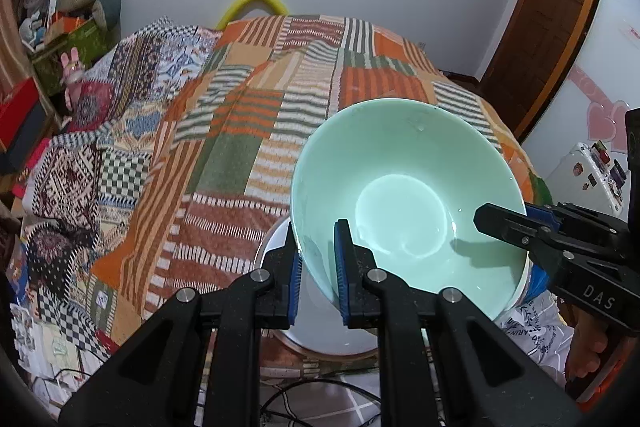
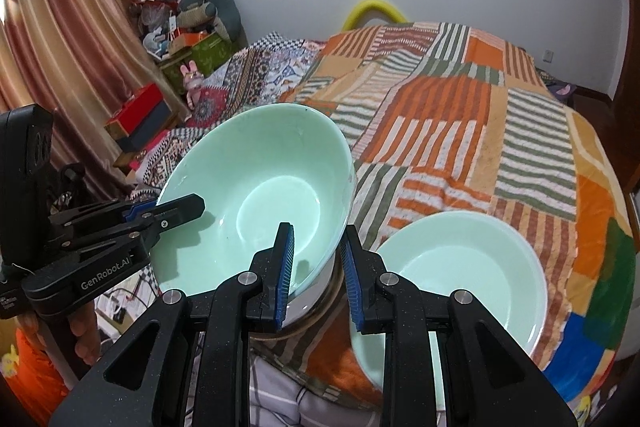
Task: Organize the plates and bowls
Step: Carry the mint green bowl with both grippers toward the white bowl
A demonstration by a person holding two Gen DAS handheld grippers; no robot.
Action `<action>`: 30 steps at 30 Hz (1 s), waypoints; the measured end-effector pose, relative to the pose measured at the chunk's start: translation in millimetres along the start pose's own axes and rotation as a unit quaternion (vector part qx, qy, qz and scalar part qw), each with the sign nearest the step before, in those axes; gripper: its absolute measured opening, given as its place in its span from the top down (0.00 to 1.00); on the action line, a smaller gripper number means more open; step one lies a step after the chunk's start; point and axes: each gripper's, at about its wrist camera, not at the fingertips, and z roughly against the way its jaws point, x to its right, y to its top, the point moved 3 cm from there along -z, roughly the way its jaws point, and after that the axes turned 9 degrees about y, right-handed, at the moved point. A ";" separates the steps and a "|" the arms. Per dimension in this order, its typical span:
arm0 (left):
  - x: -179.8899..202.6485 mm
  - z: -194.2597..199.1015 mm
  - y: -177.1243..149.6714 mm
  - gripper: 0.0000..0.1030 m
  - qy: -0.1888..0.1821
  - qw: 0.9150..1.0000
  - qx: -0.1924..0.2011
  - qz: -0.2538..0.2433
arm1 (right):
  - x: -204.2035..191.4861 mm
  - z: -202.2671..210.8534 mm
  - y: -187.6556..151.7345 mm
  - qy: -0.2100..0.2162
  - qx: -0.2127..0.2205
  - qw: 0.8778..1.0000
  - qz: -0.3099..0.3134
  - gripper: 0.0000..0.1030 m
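A pale green bowl (image 1: 400, 195) with a white outside hangs tilted over the near edge of the bed, held by two opposite sides of its rim. My left gripper (image 1: 318, 251) is shut on the rim nearest it, one blue pad inside and one outside. My right gripper (image 1: 500, 219) grips the rim at the right. In the right wrist view the same bowl (image 2: 260, 195) has my right gripper (image 2: 318, 239) shut on its near rim and my left gripper (image 2: 188, 207) on its left rim. A second pale green bowl (image 2: 464, 267) rests on the bedspread just right of it.
A striped patchwork bedspread (image 2: 460, 115) covers the bed ahead. Boxes and soft toys (image 2: 188, 39) pile up at the far left by a curtain. Cables lie on the floor (image 1: 312, 391) below. A person's patterned trousers (image 1: 532, 331) show under the bowl. A wooden door (image 1: 560, 7) stands right.
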 end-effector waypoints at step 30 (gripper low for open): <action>-32.0 -59.8 -43.6 0.86 0.006 0.995 -0.088 0.043 | -13.3 -54.4 -32.1 0.004 -0.086 0.996 -0.004 0.78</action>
